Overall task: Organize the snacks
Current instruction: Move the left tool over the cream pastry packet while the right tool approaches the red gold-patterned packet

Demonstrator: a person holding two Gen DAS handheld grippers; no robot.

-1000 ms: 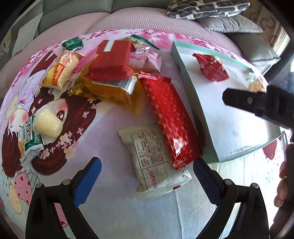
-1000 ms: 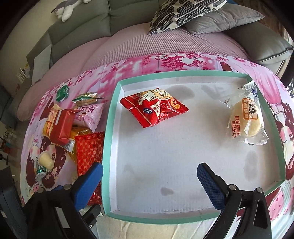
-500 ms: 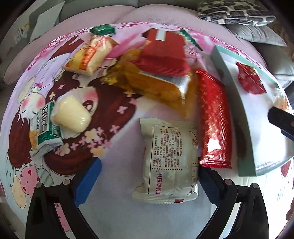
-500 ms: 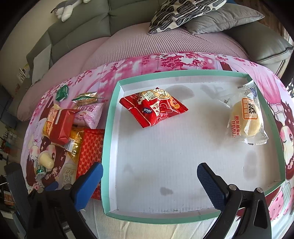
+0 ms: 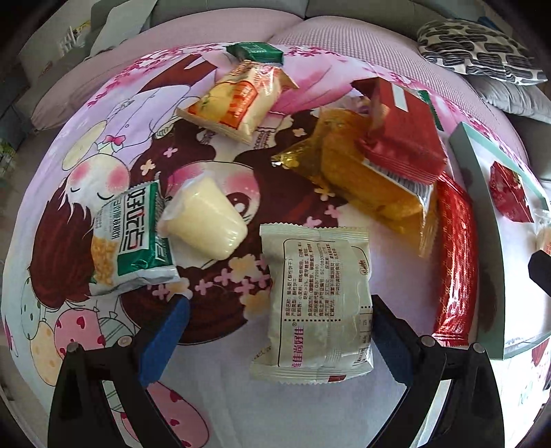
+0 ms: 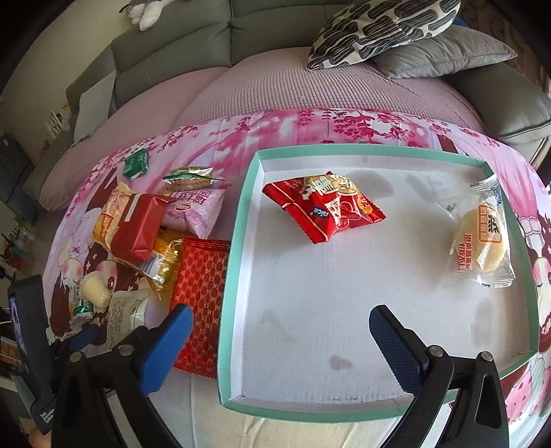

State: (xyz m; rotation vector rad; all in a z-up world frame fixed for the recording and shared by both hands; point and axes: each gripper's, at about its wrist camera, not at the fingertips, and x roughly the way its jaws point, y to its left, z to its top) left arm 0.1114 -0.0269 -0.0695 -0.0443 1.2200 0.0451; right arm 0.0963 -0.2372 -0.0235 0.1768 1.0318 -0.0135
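Note:
My left gripper (image 5: 275,331) is open, low over the cartoon tablecloth; a cream snack packet (image 5: 316,299) lies between its fingers, against the right one. Beside it lie a pale pudding cup (image 5: 206,220), a green-and-white packet (image 5: 134,237), a long red packet (image 5: 454,262), a golden packet (image 5: 372,186) and a dark red pack (image 5: 403,134). My right gripper (image 6: 279,341) is open and empty above the near part of the teal-rimmed white tray (image 6: 237,262), which holds a red packet (image 6: 323,210) and a wrapped bun (image 6: 482,234).
A yellow bun packet (image 5: 237,100) and a small green packet (image 5: 256,51) lie farther back on the cloth. A pink packet (image 6: 193,210) sits near the tray's left wall. A grey sofa with a patterned cushion (image 6: 378,27) stands behind the table.
My left gripper has swung left and come closer to the cream packet, which now lies between its fingers. My right gripper has stayed still over the tray.

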